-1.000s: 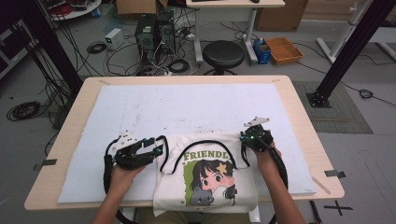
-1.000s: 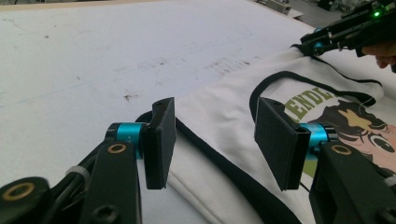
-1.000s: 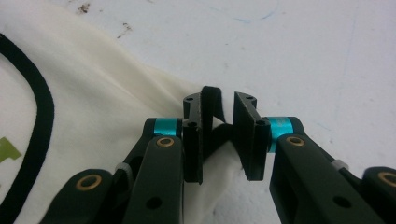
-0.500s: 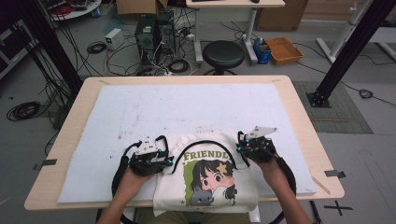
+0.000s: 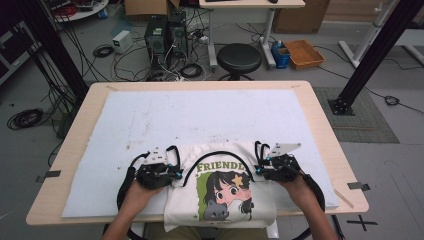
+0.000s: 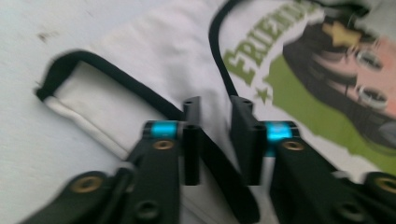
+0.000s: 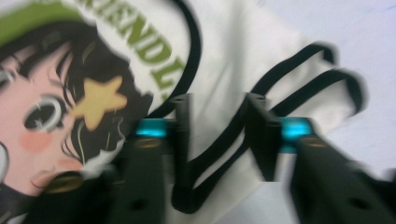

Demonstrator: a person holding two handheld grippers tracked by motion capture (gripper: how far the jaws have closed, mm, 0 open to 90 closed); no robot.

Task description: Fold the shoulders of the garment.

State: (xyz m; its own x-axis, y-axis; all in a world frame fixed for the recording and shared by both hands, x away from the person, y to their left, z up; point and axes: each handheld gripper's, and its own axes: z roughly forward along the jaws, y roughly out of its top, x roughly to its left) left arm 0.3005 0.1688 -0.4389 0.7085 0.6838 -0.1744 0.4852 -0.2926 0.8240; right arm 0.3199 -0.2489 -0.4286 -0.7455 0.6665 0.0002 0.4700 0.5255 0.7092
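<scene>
High view: both grippers' spread fingers flank the shirt (image 5: pixel 220 190) near the table's front edge (image 5: pixel 50 220).

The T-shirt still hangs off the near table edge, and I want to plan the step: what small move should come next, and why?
Probably shut both claws on the cloth. The left claw stands open over the black-trimmed sleeve, and the right claw open over the other sleeve's black trim. The T-shirt droops over the table edge, so a grip at both sleeves would let it be pulled flat.
</scene>
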